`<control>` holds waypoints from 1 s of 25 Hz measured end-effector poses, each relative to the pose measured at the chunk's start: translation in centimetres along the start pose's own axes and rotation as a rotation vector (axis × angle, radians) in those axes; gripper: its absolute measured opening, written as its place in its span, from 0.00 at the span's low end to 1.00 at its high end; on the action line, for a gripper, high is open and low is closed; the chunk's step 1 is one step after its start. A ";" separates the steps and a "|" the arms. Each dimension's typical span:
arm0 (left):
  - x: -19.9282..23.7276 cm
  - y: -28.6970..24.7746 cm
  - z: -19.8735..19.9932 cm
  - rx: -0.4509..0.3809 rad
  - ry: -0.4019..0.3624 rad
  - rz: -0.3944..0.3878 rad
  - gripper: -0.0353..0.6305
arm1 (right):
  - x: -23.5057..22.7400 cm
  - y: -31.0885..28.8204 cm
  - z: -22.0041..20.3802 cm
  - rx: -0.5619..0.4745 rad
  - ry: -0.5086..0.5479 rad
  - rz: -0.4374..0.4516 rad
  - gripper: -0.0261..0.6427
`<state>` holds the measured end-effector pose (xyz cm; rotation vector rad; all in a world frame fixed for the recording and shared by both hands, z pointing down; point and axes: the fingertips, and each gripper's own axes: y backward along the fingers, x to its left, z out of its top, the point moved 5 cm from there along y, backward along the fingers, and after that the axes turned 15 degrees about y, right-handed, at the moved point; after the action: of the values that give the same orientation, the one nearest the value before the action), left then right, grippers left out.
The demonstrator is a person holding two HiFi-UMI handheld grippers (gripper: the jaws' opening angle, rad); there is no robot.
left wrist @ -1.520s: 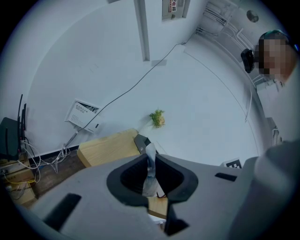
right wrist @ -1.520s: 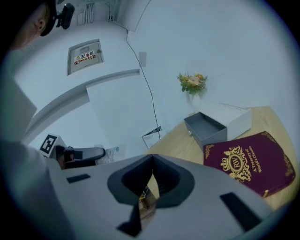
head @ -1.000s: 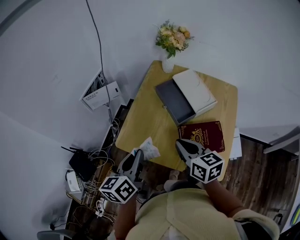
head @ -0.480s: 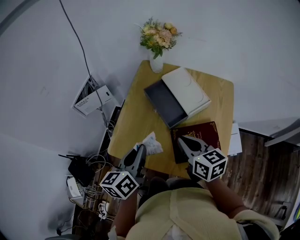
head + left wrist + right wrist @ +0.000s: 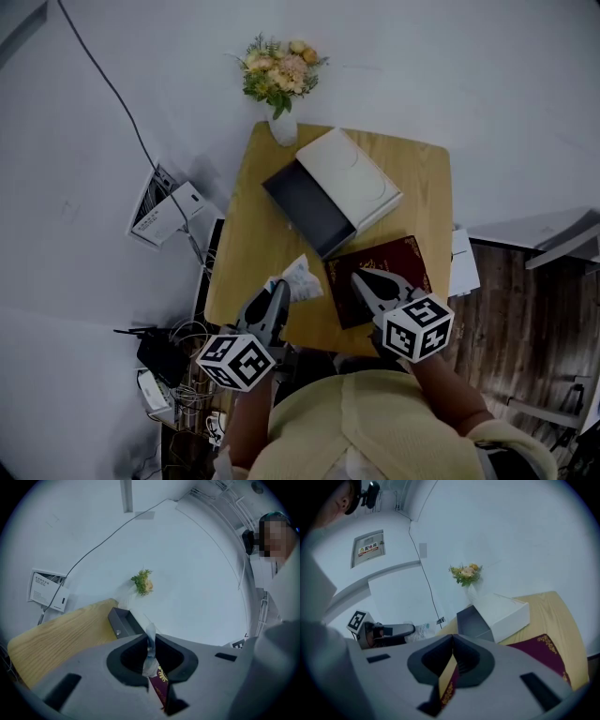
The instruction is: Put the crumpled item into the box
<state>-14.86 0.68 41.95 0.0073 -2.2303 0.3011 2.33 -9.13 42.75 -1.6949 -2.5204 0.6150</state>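
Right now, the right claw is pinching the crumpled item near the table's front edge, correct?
No: the left claw pinches the crumpled item near the front edge of the table, as the left gripper view shows. The right claw is shut, empty.

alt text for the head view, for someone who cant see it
Seen from above, the left gripper holds a crumpled white wrapper over the near part of a wooden table; the right gripper hovers shut over a maroon book. Farther back sit an open box and a vase of flowers.
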 end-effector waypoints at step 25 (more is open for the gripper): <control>0.5 -10.1 5.4 0.253 -0.074 -0.167 0.12 | -2.6 -4.2 2.2 -0.014 -0.111 -0.202 0.08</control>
<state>-18.21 -10.29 41.28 0.3439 -2.2332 0.4948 -0.90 -13.50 42.66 -1.4223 -2.7319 0.6939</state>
